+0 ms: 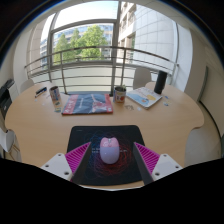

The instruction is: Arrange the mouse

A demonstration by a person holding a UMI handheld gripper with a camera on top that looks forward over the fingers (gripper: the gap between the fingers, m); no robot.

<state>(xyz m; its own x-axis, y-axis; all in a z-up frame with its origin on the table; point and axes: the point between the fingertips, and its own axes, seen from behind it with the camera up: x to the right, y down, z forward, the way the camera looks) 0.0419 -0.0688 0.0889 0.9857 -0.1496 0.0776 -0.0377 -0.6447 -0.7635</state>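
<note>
The mouse [109, 150] is pale, whitish with a lilac tint; it lies on a black mat [105, 140]; the pads [78, 155] are magenta with a ridged pattern; the table [40, 125] is light tan wood; a book [88, 102] shows mixed red and blue print.

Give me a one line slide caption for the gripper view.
Open gripper with a pale mouse standing between its fingers on a black mouse pad.
</note>
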